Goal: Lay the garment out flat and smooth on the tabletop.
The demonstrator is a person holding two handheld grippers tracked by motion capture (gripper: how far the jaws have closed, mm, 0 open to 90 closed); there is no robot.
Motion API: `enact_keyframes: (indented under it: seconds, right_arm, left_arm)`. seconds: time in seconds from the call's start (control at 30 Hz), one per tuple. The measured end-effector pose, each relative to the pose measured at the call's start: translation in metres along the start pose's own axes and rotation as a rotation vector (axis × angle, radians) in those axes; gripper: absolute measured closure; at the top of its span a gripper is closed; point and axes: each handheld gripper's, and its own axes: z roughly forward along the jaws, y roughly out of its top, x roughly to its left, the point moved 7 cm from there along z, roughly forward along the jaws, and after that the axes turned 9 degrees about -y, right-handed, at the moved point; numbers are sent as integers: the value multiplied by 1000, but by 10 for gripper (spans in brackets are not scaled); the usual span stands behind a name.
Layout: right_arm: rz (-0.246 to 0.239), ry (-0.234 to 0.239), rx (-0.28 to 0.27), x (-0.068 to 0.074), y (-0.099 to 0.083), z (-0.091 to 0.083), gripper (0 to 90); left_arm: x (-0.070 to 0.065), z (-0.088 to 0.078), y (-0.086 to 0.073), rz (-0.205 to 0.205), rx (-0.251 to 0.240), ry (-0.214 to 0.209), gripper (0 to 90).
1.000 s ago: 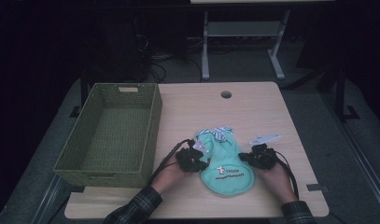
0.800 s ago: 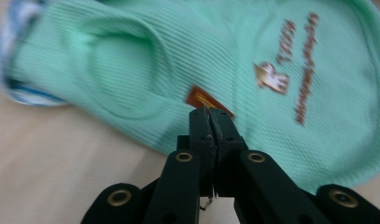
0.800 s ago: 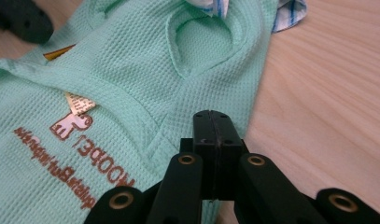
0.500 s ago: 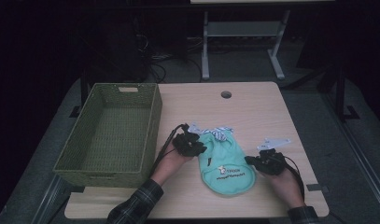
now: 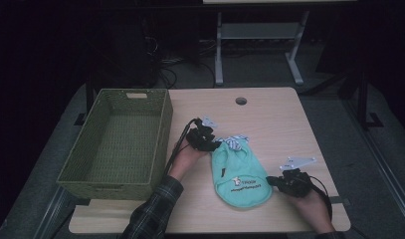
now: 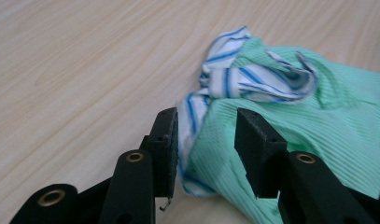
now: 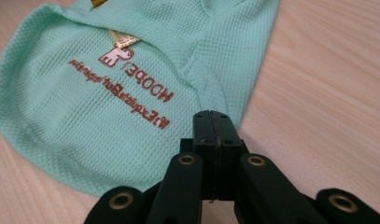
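Observation:
A mint-green knit garment (image 5: 240, 174) with brown lettering lies flat on the wooden table (image 5: 284, 124). Its blue-and-white striped trim (image 5: 236, 142) is bunched at the far end. My left gripper (image 5: 214, 145) sits at that far left corner. In the left gripper view, its jaws (image 6: 204, 121) have just been opening and stand apart around the garment's edge (image 6: 211, 140) and striped trim (image 6: 243, 74), with the pads not pressing. My right gripper (image 5: 272, 180) rests just off the garment's near right edge. It is shut (image 7: 215, 116) with nothing between the jaws, tips beside the garment's hem (image 7: 85, 93).
A green woven basket (image 5: 110, 191) stands empty along the table's left side, close to my left forearm. A round cable hole (image 5: 241, 101) is near the table's far edge. Bare tabletop stretches right of the garment. The floor beyond holds a desk frame and cables.
The left gripper slid away along the garment's left side to the striped end and its jaws opened. The right gripper drew back to the near right, off the garment's edge.

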Motion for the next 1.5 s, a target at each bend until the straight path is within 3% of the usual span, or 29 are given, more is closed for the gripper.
enact_keyframes:
  seconds: [0.07,0.27,0.57,0.77,1.03,1.3,1.5]
  right_arm:
    - [-1,0,2,0,0,0,897]
    - [4,1,9,1,-1,1,897]
    - [-2,-7,9,-2,-1,2,897]
    - [4,-25,13,-9,0,3,897]
    - [22,-61,14,-24,3,5,897]
    - [36,-79,9,-37,6,8,897]
    - [32,-84,1,-36,11,6,897]
  left_arm:
    - [4,6,-2,5,19,6,579]
    - [12,17,-10,-31,40,12,582]
    - [10,16,-17,-12,102,10,676]
    - [6,11,-24,-40,111,4,721]
    - [-13,0,-40,-64,111,-10,747]
    - [-33,-12,-55,-52,111,-29,743]
    - [-35,-13,-59,-65,78,-29,737]
